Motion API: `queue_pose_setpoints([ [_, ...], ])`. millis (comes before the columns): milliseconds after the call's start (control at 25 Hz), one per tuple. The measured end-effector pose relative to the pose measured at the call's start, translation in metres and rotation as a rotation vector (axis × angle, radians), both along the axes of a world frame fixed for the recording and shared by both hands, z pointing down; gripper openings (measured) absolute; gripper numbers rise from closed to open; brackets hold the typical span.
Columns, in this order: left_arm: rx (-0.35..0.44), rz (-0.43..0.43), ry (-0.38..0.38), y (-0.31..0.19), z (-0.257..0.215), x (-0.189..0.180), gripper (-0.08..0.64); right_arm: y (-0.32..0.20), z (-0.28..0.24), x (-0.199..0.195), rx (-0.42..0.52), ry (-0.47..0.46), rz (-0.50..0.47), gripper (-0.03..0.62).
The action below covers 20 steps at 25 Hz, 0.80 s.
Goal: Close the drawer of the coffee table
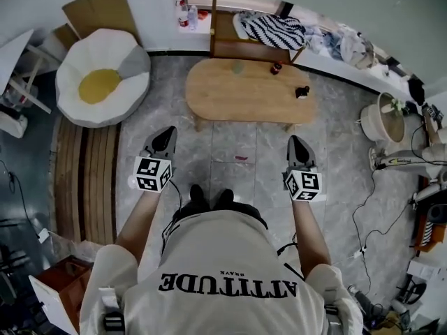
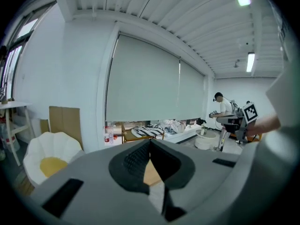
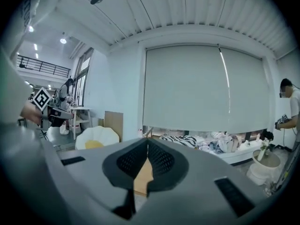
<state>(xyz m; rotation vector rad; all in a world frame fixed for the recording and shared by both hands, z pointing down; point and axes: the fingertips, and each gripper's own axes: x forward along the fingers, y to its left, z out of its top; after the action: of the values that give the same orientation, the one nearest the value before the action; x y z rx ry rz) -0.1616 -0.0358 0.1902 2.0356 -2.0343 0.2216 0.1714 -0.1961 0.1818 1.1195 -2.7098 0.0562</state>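
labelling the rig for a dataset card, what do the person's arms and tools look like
The left tool and the right tool are both grey and taper to a point, with dark textured pads on the inner faces. Each carries a white cube printed with black square markers. The person wears a white short-sleeved T-shirt with black lettering.

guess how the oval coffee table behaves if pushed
The coffee table looks like stiff wood, probably heavy. Being wide, it would likely slide on the tiled floor rather than tip; the small bottle on it might topple.
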Motion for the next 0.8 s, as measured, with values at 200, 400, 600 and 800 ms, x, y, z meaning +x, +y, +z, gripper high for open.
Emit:
queue_pose_setpoints([
  [200, 0.036, -0.016, -0.05, 0.009, -0.02, -0.015, 0.021, 0.0, -0.018, 0.01, 0.042, 0.002, 0.019, 0.02],
  [400, 0.059, -0.045, -0.039, 0.01, -0.032, -0.027, 0.021, 0.004, -0.031, 0.015, 0.055, -0.009, 0.018, 0.019],
  [600, 0.061, -0.042, -0.049, 0.006, -0.038, -0.026, 0.021, -0.001, -0.036, 0.02, 0.05, 0.0, 0.015, 0.018],
  [800, 0.049, -0.053, -0.045, 0.005, -0.03, -0.023, 0.021, -0.007, -0.034, 0.022, 0.054, -0.003, 0.01, 0.018],
])
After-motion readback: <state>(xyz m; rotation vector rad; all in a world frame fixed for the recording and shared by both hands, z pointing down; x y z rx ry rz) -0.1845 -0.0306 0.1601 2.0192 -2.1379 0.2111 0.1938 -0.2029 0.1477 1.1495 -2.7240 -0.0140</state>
